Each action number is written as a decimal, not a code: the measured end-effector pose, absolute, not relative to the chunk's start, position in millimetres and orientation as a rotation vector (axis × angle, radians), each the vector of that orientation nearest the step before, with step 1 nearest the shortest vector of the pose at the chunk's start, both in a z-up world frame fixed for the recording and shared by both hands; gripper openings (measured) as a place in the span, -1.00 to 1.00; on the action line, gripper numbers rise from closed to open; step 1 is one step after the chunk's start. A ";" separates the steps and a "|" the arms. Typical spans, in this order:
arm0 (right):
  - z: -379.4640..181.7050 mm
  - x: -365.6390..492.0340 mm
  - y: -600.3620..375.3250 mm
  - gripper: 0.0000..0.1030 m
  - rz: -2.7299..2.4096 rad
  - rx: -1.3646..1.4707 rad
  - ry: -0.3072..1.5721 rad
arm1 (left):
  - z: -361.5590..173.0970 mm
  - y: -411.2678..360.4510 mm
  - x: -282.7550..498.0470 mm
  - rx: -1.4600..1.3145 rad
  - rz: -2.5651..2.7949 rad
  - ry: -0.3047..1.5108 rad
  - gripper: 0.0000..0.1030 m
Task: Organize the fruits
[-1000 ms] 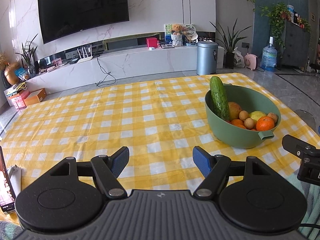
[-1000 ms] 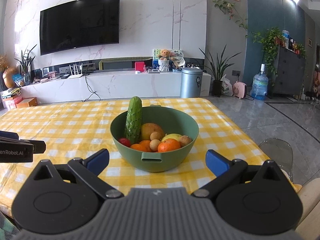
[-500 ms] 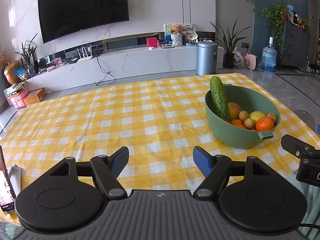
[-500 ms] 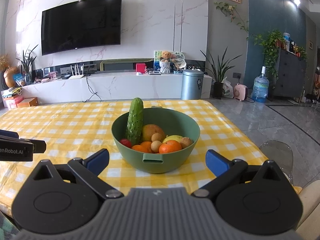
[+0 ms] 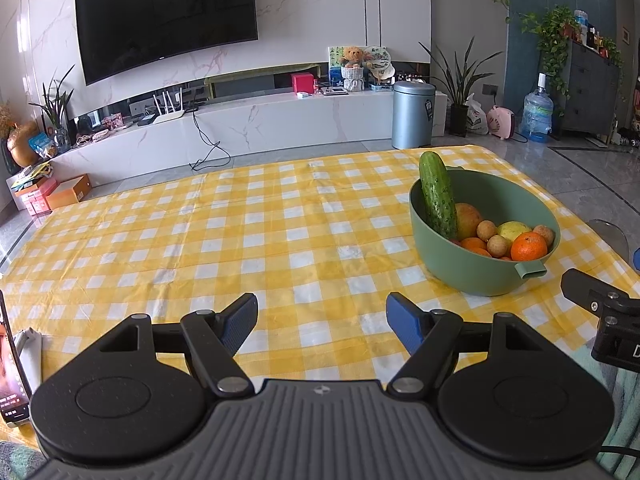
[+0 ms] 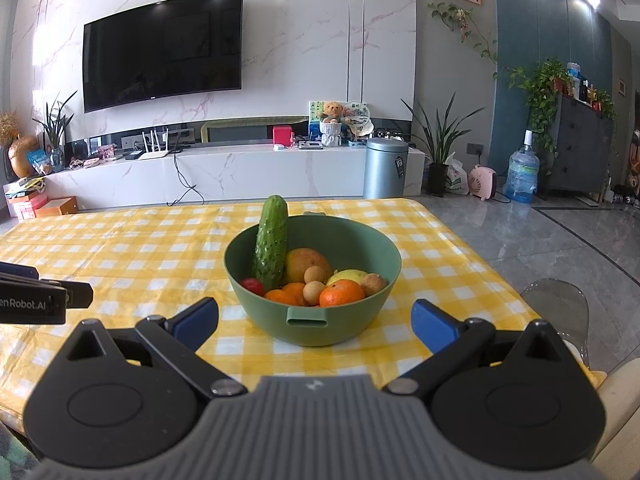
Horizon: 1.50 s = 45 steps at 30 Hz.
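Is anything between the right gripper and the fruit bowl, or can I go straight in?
Nothing visible blocks it. The right gripper is open and faces the bowl, with only bare tablecloth between. The cucumber leans on the bowl's left rim, above the fruit. The left gripper is off to the left, open.

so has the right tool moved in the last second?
Yes. The right tool has risen or tipped down: the bowl and TV sit lower in its view than before. It's open and empty.
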State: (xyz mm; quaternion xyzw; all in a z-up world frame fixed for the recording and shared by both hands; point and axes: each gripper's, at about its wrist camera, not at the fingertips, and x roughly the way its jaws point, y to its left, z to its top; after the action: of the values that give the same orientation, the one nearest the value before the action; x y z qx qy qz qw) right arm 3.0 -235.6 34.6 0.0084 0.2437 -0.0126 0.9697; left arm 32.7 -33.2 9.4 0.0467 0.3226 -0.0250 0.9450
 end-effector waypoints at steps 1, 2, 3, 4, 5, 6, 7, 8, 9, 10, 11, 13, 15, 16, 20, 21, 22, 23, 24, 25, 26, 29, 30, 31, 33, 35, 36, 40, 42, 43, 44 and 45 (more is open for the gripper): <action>34.6 2.9 -235.5 0.92 -0.026 0.017 0.492 | 9.4 -33.3 32.7 0.095 -0.051 0.657 0.67; 34.7 3.0 -235.6 0.92 -0.026 0.017 0.492 | 9.4 -33.3 32.8 0.095 -0.051 0.658 0.67; 34.4 3.4 -235.4 0.92 -0.026 0.018 0.491 | 9.4 -33.3 32.8 0.095 -0.051 0.658 0.67; 33.8 4.0 -235.2 0.92 -0.025 0.018 0.492 | 9.4 -33.3 32.8 0.095 -0.051 0.658 0.67; 33.6 4.4 -235.0 0.92 -0.025 0.018 0.492 | 9.8 -33.4 32.2 0.094 -0.051 0.659 0.67; 33.3 4.4 -234.9 0.92 -0.025 0.018 0.492 | 9.7 -33.2 32.5 0.094 -0.051 0.658 0.67; 33.1 4.6 -234.7 0.92 -0.025 0.018 0.492 | 9.6 -33.2 32.9 0.094 -0.051 0.658 0.67; 33.4 4.4 -234.9 0.92 -0.025 0.018 0.492 | 9.8 -33.2 32.6 0.094 -0.051 0.658 0.67; 33.3 4.5 -234.8 0.92 -0.025 0.018 0.492 | 9.8 -33.2 32.6 0.095 -0.050 0.658 0.67; 33.4 4.3 -234.9 0.92 -0.025 0.018 0.491 | 10.0 -33.3 32.3 0.095 -0.050 0.658 0.67; 33.1 4.4 -234.7 0.92 -0.026 0.019 0.489 | 9.7 -33.0 33.0 0.094 -0.051 0.658 0.67; 32.2 5.0 -234.5 0.92 -0.025 0.019 0.488 | 9.8 -33.0 33.0 0.094 -0.051 0.658 0.67; 31.8 5.4 -234.2 0.92 -0.025 0.019 0.489 | 9.9 -32.9 33.1 0.094 -0.051 0.658 0.67; 32.1 4.9 -234.6 0.92 -0.026 0.019 0.488 | 10.3 -33.1 32.3 0.094 -0.052 0.657 0.67; 31.9 4.9 -234.4 0.92 -0.027 0.020 0.484 | 9.8 -33.8 31.1 0.093 -0.059 0.659 0.67; 31.6 4.8 -234.4 0.92 -0.027 0.021 0.483 | 9.0 -35.0 30.2 0.093 -0.061 0.658 0.67; 31.3 5.1 -234.2 0.92 -0.026 0.021 0.483 | 9.2 -35.7 29.1 0.093 -0.063 0.657 0.67; 31.1 5.3 -233.9 0.92 -0.026 0.020 0.484 | 9.4 -36.5 28.3 0.094 -0.065 0.657 0.67; 31.1 5.1 -233.8 0.92 -0.027 0.020 0.484 | 9.6 -36.7 27.7 0.094 -0.066 0.657 0.67; 31.4 4.9 -234.1 0.92 -0.027 0.020 0.483 | 9.6 -36.9 27.1 0.093 -0.069 0.657 0.67; 31.4 4.9 -234.2 0.92 -0.026 0.020 0.483 | 9.8 -36.9 27.1 0.093 -0.072 0.658 0.67; 31.2 5.0 -233.9 0.92 -0.027 0.019 0.483 | 11.0 -37.1 27.1 0.093 -0.073 0.656 0.67; 31.2 5.0 -233.9 0.92 -0.027 0.019 0.483 | 12.0 -36.2 28.5 0.092 -0.075 0.656 0.67; 31.6 4.9 -234.1 0.92 -0.027 0.020 0.483 | 12.3 -36.0 28.8 0.091 -0.077 0.657 0.67; 31.3 5.1 -233.9 0.92 -0.027 0.020 0.483 | 12.9 -36.2 27.9 0.088 -0.078 0.658 0.67; 31.4 5.1 -233.9 0.92 -0.027 0.020 0.483 | 13.4 -35.9 28.1 0.088 -0.081 0.660 0.67; 31.5 4.9 -234.0 0.92 -0.027 0.020 0.483 | 13.3 -36.1 28.0 0.089 -0.080 0.661 0.67; 31.6 4.9 -234.1 0.92 -0.027 0.020 0.483 | 13.4 -36.1 28.0 0.088 -0.081 0.661 0.67; 31.6 5.0 -234.0 0.92 -0.027 0.020 0.483 | 13.5 -36.6 27.4 0.087 -0.081 0.662 0.67; 31.7 4.9 -234.1 0.92 -0.027 0.020 0.483 | 13.5 -36.1 27.9 0.088 -0.081 0.661 0.67; 31.4 5.2 -233.9 0.92 -0.027 0.019 0.483 | 13.5 -36.0 27.9 0.088 -0.081 0.661 0.67; 31.6 5.0 -234.0 0.92 -0.027 0.020 0.483 | 13.6 -36.3 27.6 0.088 -0.081 0.661 0.67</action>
State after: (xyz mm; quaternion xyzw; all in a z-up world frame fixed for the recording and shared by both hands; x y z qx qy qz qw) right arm 5.0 -234.0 31.6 0.0097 0.2393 -0.0133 0.9708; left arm 27.6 -36.3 13.6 0.0430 0.3241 -0.0398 0.9442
